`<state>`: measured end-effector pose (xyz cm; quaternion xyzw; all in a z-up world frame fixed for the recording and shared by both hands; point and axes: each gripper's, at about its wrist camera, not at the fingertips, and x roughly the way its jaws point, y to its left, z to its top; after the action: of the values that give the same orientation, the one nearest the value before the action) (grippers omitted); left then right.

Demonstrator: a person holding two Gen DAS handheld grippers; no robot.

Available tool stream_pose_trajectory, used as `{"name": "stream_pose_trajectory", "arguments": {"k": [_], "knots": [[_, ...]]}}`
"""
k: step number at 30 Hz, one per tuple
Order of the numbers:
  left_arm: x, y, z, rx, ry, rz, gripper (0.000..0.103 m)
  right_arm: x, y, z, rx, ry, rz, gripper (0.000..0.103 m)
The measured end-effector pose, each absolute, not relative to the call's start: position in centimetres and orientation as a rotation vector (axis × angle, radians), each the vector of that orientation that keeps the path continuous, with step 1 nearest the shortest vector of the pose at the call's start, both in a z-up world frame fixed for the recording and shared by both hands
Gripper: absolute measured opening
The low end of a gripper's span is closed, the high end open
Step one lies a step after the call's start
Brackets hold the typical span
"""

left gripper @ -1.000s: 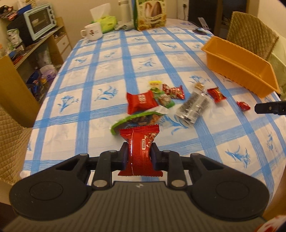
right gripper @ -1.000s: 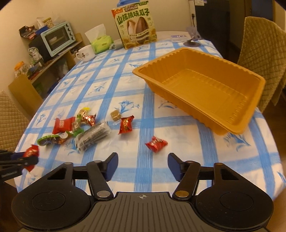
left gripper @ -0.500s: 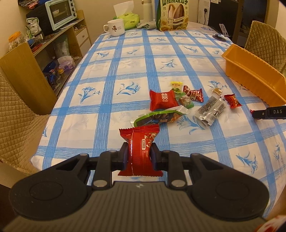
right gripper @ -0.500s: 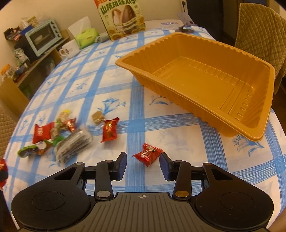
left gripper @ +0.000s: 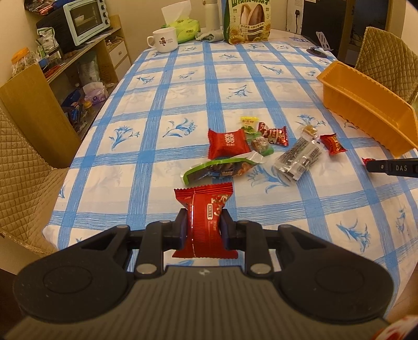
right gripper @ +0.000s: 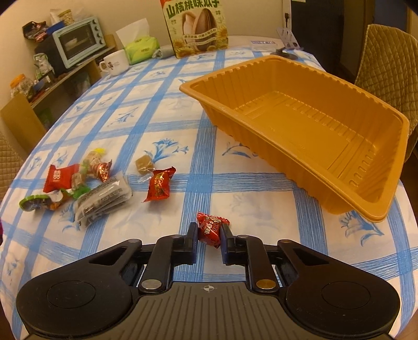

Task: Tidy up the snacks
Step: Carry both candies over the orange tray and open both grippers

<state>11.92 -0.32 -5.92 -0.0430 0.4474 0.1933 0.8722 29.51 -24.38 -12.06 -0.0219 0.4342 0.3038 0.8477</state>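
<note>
My left gripper (left gripper: 203, 222) is shut on a red snack packet (left gripper: 205, 198), held upright above the near edge of the blue-checked tablecloth (left gripper: 156, 109). In the right wrist view my right gripper (right gripper: 209, 231) is shut on a small red candy (right gripper: 212, 225) that rests on the cloth, just in front of the orange tray (right gripper: 261, 61). The tray has nothing in it. Loose snacks lie left of it: a red candy (right gripper: 159, 184), a clear dark-filled packet (right gripper: 104, 198), a red square packet (left gripper: 227, 142) and a long green packet (left gripper: 219, 170).
A big sunflower-seed bag (right gripper: 197, 26), a white mug (right gripper: 115, 62) and a green tissue pack (right gripper: 141, 48) stand at the table's far end. A shelf with a toaster oven (left gripper: 86, 19) is on the left. Quilted chairs (right gripper: 389, 65) flank the table.
My right gripper dropped toward the cloth and its fingers closed from wide apart onto the small red candy. The left gripper kept its hold on the red packet and barely shifted.
</note>
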Motion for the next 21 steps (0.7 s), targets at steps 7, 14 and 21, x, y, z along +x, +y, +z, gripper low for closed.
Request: {"name": "stream_pose_trajectory", "arguments": {"k": [7, 14, 21], "knots": [[13.9, -2.8, -5.2, -0.060, 0.918, 0.351, 0.024, 28.6, -26.2, -10.3, -0.035, 0.890, 0.679, 0.018], [16.8, -6.5, -4.9, -0.022, 0.903, 0.273, 0.024, 28.0, -28.7, -8.2, -0.021, 0.881, 0.716, 0.018], [21.3, -9.9, -3.8, 0.009, 0.867, 0.148, 0.024, 28.5, -31.0, -5.4, 0.012, 0.830, 0.702, 0.018]]}}
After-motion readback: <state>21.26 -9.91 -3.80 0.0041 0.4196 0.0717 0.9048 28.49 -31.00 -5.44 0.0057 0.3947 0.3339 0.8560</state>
